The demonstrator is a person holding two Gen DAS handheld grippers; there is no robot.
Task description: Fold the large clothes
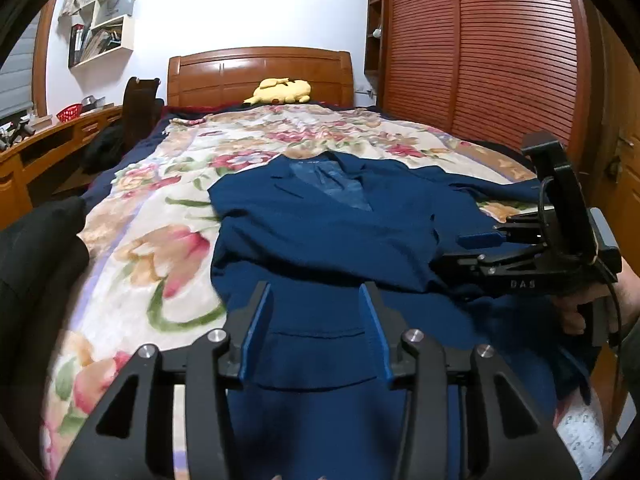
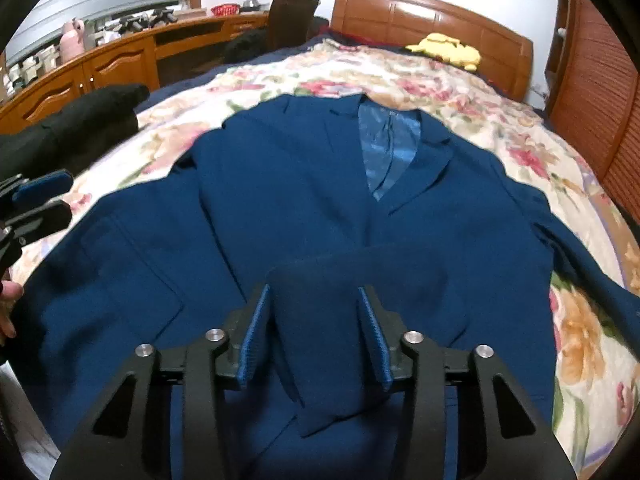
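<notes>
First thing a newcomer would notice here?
The dark blue jacket, spread front-up across the floral blanket with its shiny lining showing at the collar. Next, the open left gripper and right gripper above its near hem, a sleeve lying between the right one's fingers. A yellow plush toy sits by the wooden headboard.

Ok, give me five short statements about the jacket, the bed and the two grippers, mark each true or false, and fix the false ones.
1. The blue jacket lies front up on the floral bedspread. True.
2. The left gripper is clamped on the collar. False: its jaws are open, above the jacket's lower part.
3. A yellow plush toy lies by the wooden headboard. True.
4. The right gripper is shut. False: its jaws are open, with a folded sleeve between them.
5. The jacket's lining is red. False: it is light blue.
</notes>
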